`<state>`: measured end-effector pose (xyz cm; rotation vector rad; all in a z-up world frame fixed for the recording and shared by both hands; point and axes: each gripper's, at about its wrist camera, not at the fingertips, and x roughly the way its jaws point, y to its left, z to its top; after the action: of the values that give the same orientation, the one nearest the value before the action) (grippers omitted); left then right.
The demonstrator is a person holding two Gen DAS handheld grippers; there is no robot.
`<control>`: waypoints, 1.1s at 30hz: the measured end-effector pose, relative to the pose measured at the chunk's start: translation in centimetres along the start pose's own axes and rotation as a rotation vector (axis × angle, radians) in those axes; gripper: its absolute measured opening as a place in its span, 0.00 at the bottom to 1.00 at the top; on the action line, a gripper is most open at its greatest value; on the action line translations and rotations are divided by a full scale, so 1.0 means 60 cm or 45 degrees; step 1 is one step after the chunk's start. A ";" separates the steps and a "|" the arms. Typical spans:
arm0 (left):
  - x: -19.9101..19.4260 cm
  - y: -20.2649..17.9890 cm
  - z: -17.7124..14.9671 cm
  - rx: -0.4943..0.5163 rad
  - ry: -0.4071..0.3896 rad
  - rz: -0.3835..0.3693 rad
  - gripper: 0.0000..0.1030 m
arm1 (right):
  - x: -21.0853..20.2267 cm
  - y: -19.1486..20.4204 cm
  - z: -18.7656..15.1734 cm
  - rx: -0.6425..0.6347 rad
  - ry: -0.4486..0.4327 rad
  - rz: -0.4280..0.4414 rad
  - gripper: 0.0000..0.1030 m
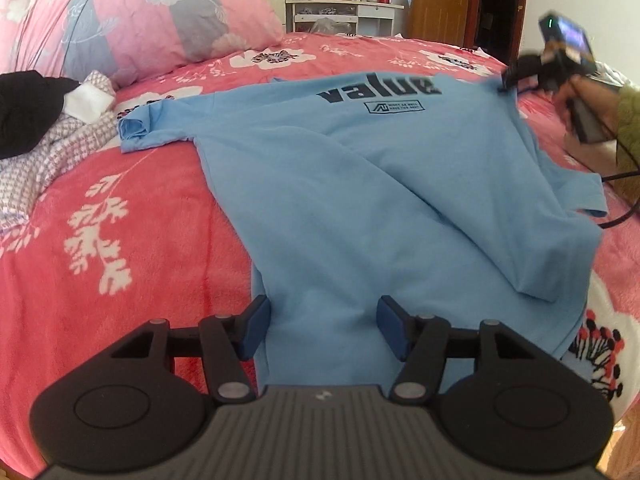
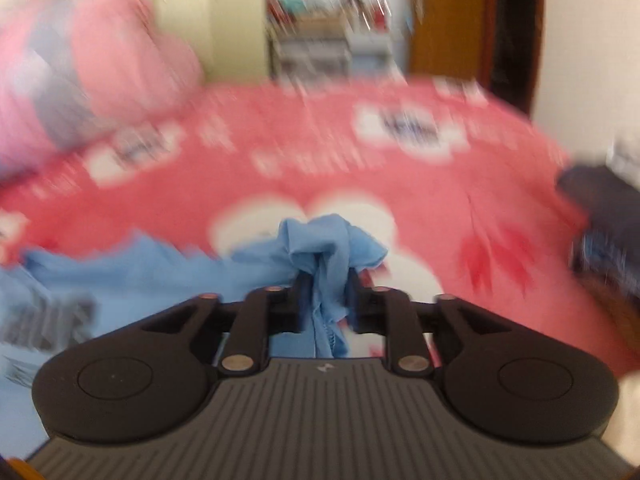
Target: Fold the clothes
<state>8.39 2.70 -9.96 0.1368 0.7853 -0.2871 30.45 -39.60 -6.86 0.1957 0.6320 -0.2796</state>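
Garment: blue T-shirt (image 1: 320, 184) lies spread on the bed (image 1: 120, 240), print "value" at the far end; right side folded over the body in a diagonal crease, one sleeve flat toward the left.
Left gripper (image 1: 324, 330): jaws released, blue pads wide apart; the shirt's near hem sits between and just below them. Contact with the cloth cannot be told.
Right gripper (image 2: 322, 280): jaws clenched on a bunched fold of the T-shirt (image 2: 324, 248); cloth rises above the pads and hangs down between them. Right wrist view is motion-blurred.
Cross-check: left wrist view shows the right gripper (image 1: 508, 84) at the shirt's far right corner.
Surroundings: pillow (image 1: 132, 16) at the head of the bed; other clothes (image 1: 48, 128) heaped at left, apart from the shirt.
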 end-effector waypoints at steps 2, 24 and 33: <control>-0.001 0.002 0.000 -0.007 0.000 0.002 0.59 | 0.010 -0.027 -0.017 0.118 0.085 -0.015 0.27; -0.097 -0.005 -0.072 -0.077 -0.048 0.075 0.53 | -0.435 0.014 -0.347 0.131 0.180 0.488 0.52; -0.083 0.013 -0.066 -0.205 -0.049 0.086 0.17 | -0.447 -0.009 -0.390 0.343 0.180 0.556 0.52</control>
<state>2.57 5.36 -9.17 0.0065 0.7605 -0.1614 -3.33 -28.63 -9.19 0.6076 0.6726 0.0735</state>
